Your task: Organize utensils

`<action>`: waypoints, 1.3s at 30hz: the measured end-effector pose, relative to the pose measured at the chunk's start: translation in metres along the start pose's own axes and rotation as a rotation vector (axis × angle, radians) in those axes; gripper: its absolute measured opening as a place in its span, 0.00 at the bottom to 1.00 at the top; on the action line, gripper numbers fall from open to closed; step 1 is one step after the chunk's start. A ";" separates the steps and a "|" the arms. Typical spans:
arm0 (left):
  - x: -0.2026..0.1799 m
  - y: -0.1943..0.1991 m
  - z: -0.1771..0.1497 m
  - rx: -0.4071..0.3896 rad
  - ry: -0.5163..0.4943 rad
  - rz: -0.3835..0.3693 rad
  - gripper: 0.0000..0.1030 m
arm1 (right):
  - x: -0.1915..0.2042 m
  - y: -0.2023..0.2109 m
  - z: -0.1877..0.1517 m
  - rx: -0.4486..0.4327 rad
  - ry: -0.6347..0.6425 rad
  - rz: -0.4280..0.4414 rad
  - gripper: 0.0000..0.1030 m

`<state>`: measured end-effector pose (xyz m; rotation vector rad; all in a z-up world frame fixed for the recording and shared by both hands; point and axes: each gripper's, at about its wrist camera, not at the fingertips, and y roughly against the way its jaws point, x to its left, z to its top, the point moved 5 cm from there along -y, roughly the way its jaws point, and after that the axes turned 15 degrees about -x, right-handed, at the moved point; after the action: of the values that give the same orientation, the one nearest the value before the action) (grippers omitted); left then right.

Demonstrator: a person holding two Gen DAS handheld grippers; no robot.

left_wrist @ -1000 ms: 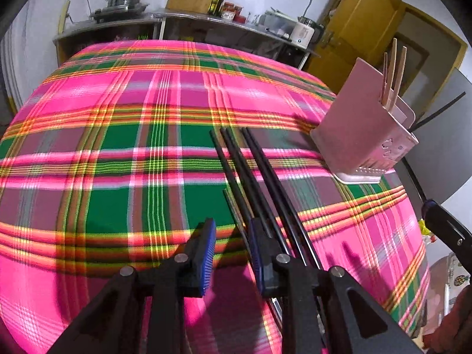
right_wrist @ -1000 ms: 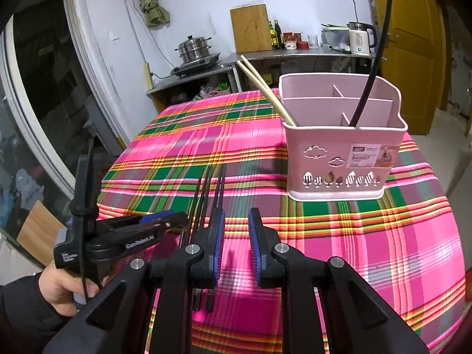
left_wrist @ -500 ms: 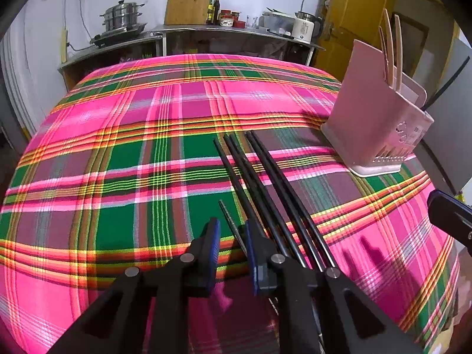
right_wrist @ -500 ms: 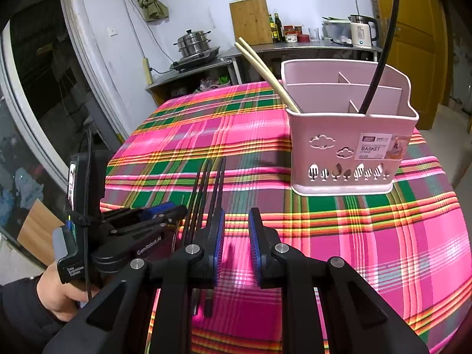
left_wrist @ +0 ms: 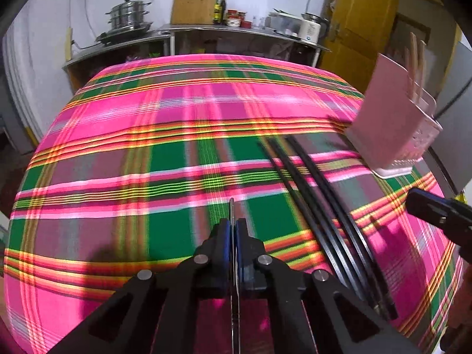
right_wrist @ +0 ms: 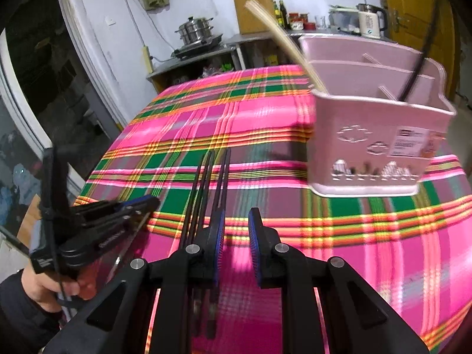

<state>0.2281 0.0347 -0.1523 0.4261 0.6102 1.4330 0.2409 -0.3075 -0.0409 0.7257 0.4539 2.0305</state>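
Pinching a single thin dark chopstick (left_wrist: pixel 232 206) between its blue pads, the left gripper (left_wrist: pixel 232 230) has just been closing and now has its jaws clamped tight on the stick, which pokes out ahead of the fingertips over the plaid tablecloth (left_wrist: pixel 147 153). Just to its right lie the other black chopsticks (left_wrist: pixel 318 188), side by side on the cloth, running toward the pink utensil basket (left_wrist: pixel 386 135) near the table's right edge. The right gripper (right_wrist: pixel 236 221) hovers low over the near ends of those black sticks with its jaws partly apart and nothing between the pads; the sticks pass under its left finger. In the right wrist view the basket's divided compartments hold pale wooden chopsticks (right_wrist: pixel 283 44) leaning left and one black stick (right_wrist: pixel 424 44) leaning right. A hand (right_wrist: pixel 59 292) in a dark sleeve grips the left tool's handle. Behind the table stand a steel counter (left_wrist: pixel 206 31) with a steamer pot (left_wrist: pixel 126 17), a cutting board (left_wrist: pixel 194 0), a kettle (right_wrist: pixel 368 20) and a yellow door (left_wrist: pixel 362 20)
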 end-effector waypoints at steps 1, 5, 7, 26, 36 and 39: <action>0.005 0.000 0.000 -0.001 0.011 0.006 0.04 | 0.002 -0.006 0.000 0.008 0.002 0.006 0.16; 0.025 0.002 0.001 -0.006 0.066 0.013 0.04 | 0.009 -0.033 0.000 0.041 0.026 0.022 0.16; 0.029 0.004 0.001 -0.007 0.079 0.010 0.04 | 0.011 -0.046 0.000 0.060 0.033 0.022 0.16; 0.031 0.003 0.001 0.001 0.095 -0.010 0.05 | 0.011 -0.085 0.000 0.118 0.096 -0.045 0.16; 0.025 0.004 -0.002 0.017 0.039 0.003 0.05 | 0.019 -0.085 -0.003 0.140 0.135 -0.065 0.16; 0.022 0.004 -0.002 0.019 0.011 0.007 0.05 | 0.021 -0.088 -0.002 0.142 0.151 -0.071 0.15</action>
<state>0.2244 0.0569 -0.1544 0.4361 0.6320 1.4384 0.2868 -0.2437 -0.0856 0.6333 0.7080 2.0086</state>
